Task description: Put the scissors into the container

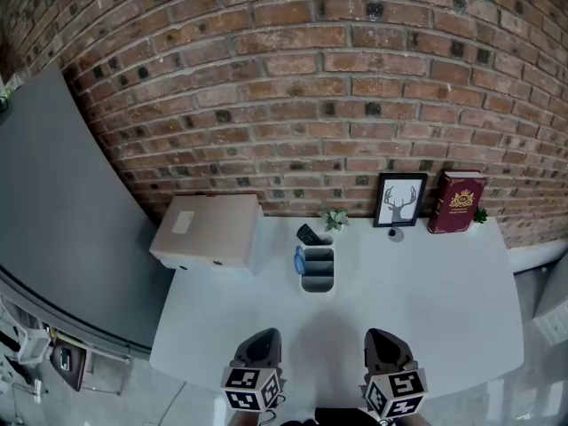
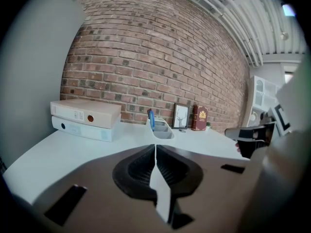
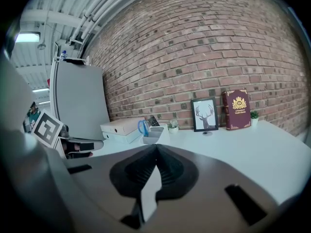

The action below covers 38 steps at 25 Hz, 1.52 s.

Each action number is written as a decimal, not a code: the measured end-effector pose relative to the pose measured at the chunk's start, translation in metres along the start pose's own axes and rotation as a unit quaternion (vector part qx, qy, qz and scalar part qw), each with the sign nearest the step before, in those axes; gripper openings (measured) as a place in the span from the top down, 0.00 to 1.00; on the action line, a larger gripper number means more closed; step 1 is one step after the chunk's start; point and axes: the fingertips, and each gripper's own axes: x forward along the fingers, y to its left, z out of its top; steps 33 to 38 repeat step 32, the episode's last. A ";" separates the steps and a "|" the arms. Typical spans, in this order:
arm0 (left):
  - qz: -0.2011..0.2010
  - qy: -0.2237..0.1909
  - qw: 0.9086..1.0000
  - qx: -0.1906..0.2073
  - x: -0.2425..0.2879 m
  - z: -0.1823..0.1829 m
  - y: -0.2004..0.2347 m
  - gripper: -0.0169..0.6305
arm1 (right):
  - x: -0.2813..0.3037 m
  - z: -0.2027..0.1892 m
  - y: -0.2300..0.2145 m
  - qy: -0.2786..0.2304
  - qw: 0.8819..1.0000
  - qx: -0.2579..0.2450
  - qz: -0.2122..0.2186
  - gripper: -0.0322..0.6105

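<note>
Scissors (image 1: 299, 260) — blue-handled — stand in the container (image 1: 319, 282), against its left side. Nearer than the container, at the worktop (image 1: 444, 309) edge, left gripper (image 1: 263, 337) and right gripper (image 1: 382, 335) hover — fingers (image 2: 138, 166) pressed together, holding nothing.

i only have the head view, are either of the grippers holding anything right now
Observer: No. The left gripper view shows the left gripper with jaws together, nothing between them.
Operator: and the right one
Observer: The right gripper is shut and empty too, in its own view.
Operator: so where are the scissors
Observer: In the left gripper view the scissors stand upright in the container, blue handles up.
</note>
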 end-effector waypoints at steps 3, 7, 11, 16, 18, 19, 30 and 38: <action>-0.001 -0.001 1.000 -0.001 -0.001 0.000 0.000 0.95 | -0.002 0.002 0.000 -0.004 1.000 -0.003 -0.002 0.95; -0.001 -0.005 1.000 0.000 0.000 0.003 0.001 0.95 | -0.004 0.004 -0.006 -0.006 1.000 0.003 -0.006 0.95; -0.002 -0.007 1.000 0.001 -0.001 0.006 0.000 0.95 | -0.006 0.005 -0.011 -0.008 1.000 0.008 -0.007 0.95; -0.005 -0.010 1.000 0.002 -0.002 0.009 -0.001 0.95 | -0.008 0.005 -0.012 -0.004 1.000 0.006 -0.009 0.95; -0.005 -0.011 1.000 0.003 -0.002 0.010 -0.002 0.95 | -0.008 0.007 -0.013 -0.007 1.000 0.003 -0.009 0.95; -0.006 -0.012 1.000 0.003 -0.002 0.010 -0.003 0.95 | -0.008 0.008 -0.015 -0.008 1.000 0.002 -0.010 0.95; -0.005 -0.010 1.000 0.001 -0.002 0.007 -0.003 0.95 | -0.010 0.006 -0.024 -0.006 1.000 0.006 -0.016 0.95; -0.005 -0.010 1.000 0.000 -0.002 0.006 -0.003 0.95 | -0.010 0.005 -0.025 -0.005 1.000 0.007 -0.018 0.95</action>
